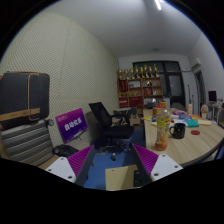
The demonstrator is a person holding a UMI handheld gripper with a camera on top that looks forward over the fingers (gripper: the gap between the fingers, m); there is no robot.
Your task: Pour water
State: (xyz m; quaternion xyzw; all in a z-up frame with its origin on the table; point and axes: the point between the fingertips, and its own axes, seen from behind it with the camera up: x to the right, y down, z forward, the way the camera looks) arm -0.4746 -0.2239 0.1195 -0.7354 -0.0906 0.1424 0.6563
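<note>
My gripper (120, 160) is open and empty, its magenta pads (81, 158) spread wide, held in the air over a blue floor. A wooden table (195, 143) lies ahead and to the right of the fingers. On its near end stands a clear bottle (162, 129) with a yellowish-orange look. A dark mug (177, 130) stands just to the right of the bottle. Both are beyond the right finger, and nothing touches them. A tan flat piece (121, 179) shows low between the fingers; I cannot tell what it is.
A monitor with a purple screen (72, 123) stands on a desk to the left. A black office chair (106, 118) is ahead in the middle. A shelf with red items (141, 86) is at the back wall. More small things (198, 122) lie farther along the table.
</note>
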